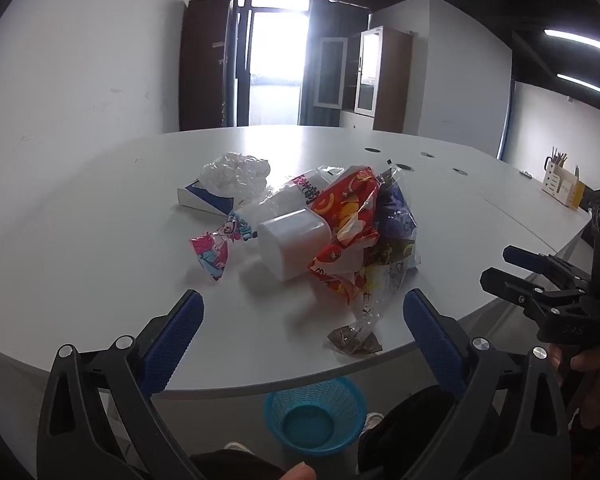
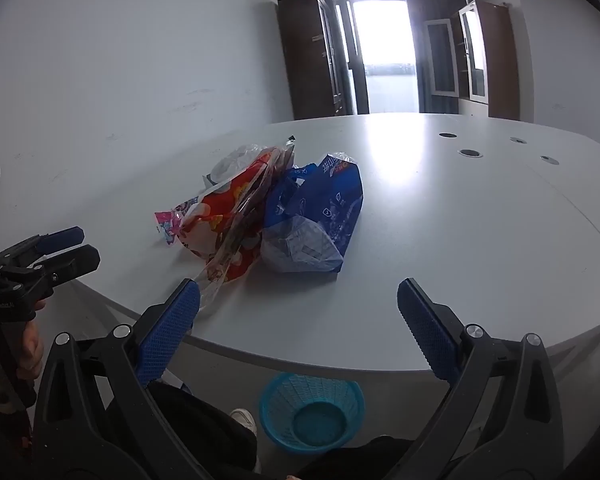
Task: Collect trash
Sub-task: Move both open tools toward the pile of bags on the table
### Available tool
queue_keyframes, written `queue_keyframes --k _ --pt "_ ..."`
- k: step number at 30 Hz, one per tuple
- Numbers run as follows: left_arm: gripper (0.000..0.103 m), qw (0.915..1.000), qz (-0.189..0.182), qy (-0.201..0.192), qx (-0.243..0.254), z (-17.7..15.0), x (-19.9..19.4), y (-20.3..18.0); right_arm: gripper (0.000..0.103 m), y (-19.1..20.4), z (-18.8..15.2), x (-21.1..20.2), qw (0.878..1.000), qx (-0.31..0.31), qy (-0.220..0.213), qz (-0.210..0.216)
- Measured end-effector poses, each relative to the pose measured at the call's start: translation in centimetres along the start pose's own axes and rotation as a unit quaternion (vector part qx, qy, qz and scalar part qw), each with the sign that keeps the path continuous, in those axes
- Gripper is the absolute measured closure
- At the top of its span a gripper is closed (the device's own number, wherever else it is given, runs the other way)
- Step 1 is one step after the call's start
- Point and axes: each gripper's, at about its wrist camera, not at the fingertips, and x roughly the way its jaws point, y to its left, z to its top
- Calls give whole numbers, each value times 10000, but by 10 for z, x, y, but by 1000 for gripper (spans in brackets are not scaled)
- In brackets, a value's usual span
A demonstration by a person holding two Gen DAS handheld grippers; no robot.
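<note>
A heap of trash lies on the white table [image 1: 100, 216]: a white cup [image 1: 294, 242] on its side, a red and orange wrapper [image 1: 346, 220], a pink wrapper [image 1: 214, 248], a crumpled white bag [image 1: 236, 174], a blue and white box [image 1: 204, 200] and a clear wrapper [image 1: 360, 324] near the edge. From the right wrist, a blue bag [image 2: 320, 216] lies beside the red wrapper [image 2: 224, 216]. A blue basket [image 1: 315, 416] [image 2: 311, 416] stands on the floor under the table edge. My left gripper [image 1: 302, 312] and right gripper [image 2: 298, 304] both hang open and empty before the heap.
A holder with pens [image 1: 560, 184] stands at the table's far right. Round cable holes [image 2: 471, 153] dot the tabletop. Cabinets [image 2: 484, 56] and a bright doorway [image 2: 384, 48] are at the back. The person's legs and a white shoe [image 2: 244, 420] are beside the basket.
</note>
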Motion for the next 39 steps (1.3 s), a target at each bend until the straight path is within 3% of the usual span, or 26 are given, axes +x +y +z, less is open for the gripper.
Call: queue_keyframes --k 4,14,17,27,39 --pt "6 9996 10 40 -271 2 3 13 9 2 -1 5 10000 14 59 66" --pt "6 9994 152 -122 -301 -2 4 14 9 6 -4 10 9998 -12 129 153" --pt "6 9988 15 -99 -488 -2 3 18 9 9 -5 9 9997 -93 145 196" --pt "6 9992 255 -49 -304 -3 5 16 9 15 -8 12 9992 -135 234 298" --pt "6 9989 141 -27 -456 -5 7 21 13 13 -11 16 9989 18 296 363"
